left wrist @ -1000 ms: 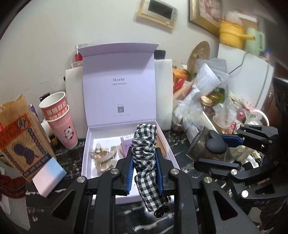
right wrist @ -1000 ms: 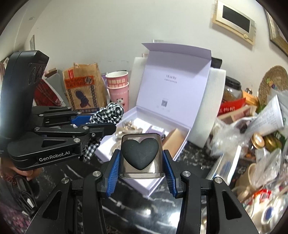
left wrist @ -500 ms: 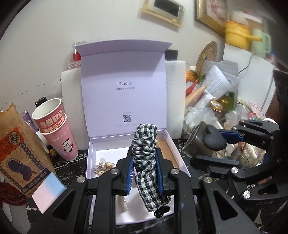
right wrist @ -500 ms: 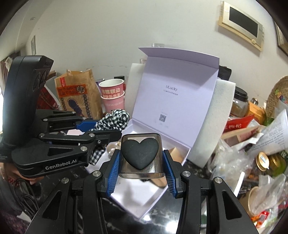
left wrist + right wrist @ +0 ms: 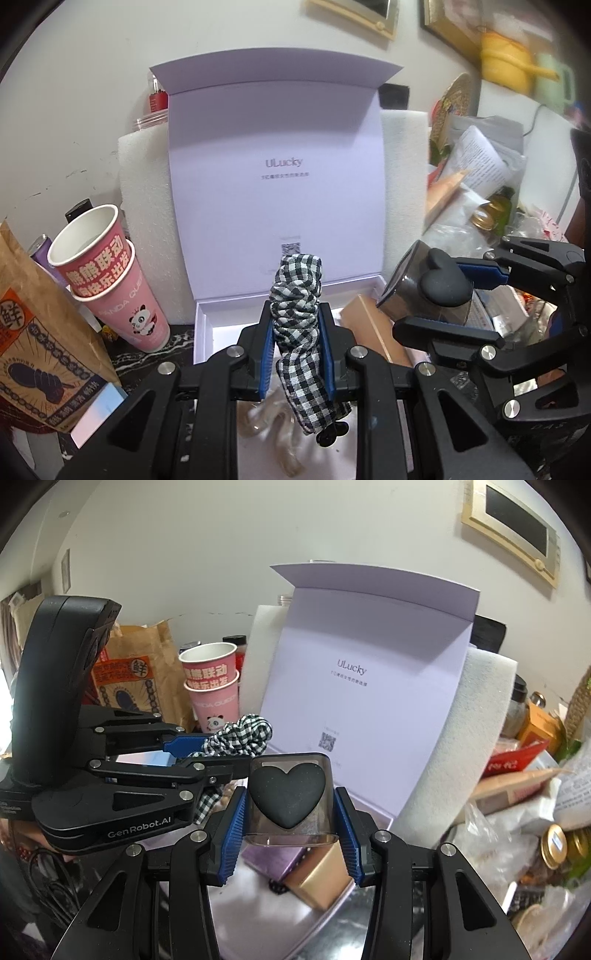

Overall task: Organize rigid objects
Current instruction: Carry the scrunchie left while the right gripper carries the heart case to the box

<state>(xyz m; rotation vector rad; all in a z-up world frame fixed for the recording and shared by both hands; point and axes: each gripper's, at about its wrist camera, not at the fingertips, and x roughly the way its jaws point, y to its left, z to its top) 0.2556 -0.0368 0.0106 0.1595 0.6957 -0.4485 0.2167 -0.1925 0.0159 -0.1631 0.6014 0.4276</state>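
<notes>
Nearest the lens, the left tool is clenched on a black-and-white checked hair band, which stands upright between the blue pads with its lower end hanging over the box floor. The right tool grips a smoky translucent clip with a black heart, held level just above the front of the box; in the left view the same clip is to the right of the hair band, near it but apart.

Below both tools lies the open lilac box, resting on the dark marbled table. Already inside it: a clear amber hair claw beneath the left tool, and a tan rectangular packet and a purple card beneath the right tool.

Behind the box floor, its lid stands upright against white foam sheets. Left of the box are stacked pink paper cups and a brown paper bag.

Judged progress: several pieces are boxed; the two held items have yet to be set down and released.
</notes>
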